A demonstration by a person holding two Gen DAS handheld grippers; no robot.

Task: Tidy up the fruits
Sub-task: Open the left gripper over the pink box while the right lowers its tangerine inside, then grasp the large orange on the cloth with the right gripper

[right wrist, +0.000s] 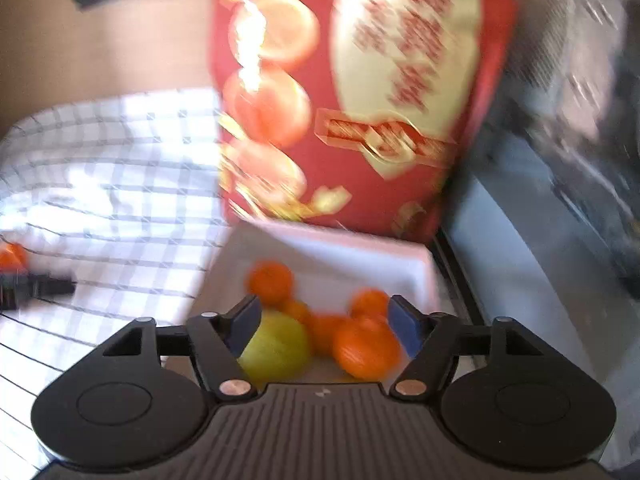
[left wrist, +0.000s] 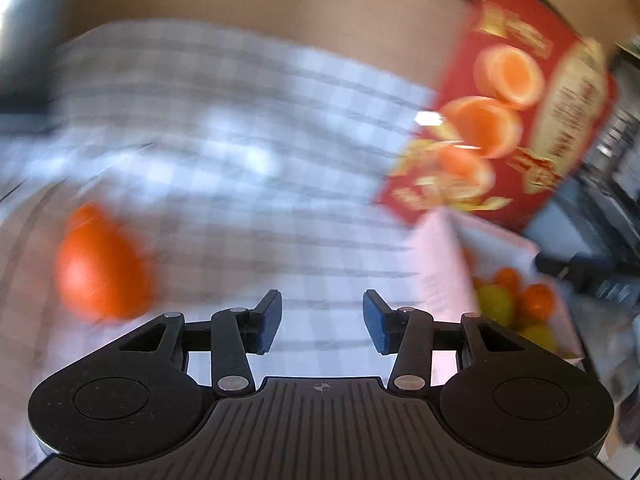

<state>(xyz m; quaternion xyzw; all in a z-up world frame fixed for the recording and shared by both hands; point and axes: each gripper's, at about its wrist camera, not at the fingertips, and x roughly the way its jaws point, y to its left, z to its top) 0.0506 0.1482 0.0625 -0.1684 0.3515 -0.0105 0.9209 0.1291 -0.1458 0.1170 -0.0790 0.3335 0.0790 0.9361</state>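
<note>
Left wrist view: the left gripper (left wrist: pixel 322 320) stands partly open, with nothing between its blue pads (left wrist: pixel 269 322); only the checked cloth (left wrist: pixel 224 128) on the desk shows in the gap. The picture is heavily blurred. An orange (left wrist: pixel 102 264) lies on the cloth, off to the left of the gripper and apart from it. At the right, the white box (left wrist: pixel 440 264) sits on the cloth with its red lid (left wrist: pixel 516 120), printed with oranges, standing up at the back. Inside the box, orange and green fruits (left wrist: pixel 516 304) are piled together; their number cannot be told from here.

Right wrist view: the right gripper (right wrist: pixel 322 324) hangs over the open white box (right wrist: pixel 360 248), its jaws wide apart and holding nothing. Fruit shows in the gap below but neither pad presses on it. A green fruit (right wrist: pixel 276 348) lies just beside the left pad (right wrist: pixel 244 322); a large orange (right wrist: pixel 366 350) lies near the right pad, with smaller oranges (right wrist: pixel 272 282) behind. The red lid (right wrist: pixel 360 92) rises upright behind the box. At the far left, a second orange (right wrist: pixel 12 258) rests on the checked cloth (right wrist: pixel 120 184), close to the dark tip of the other gripper (right wrist: pixel 36 290).
</note>
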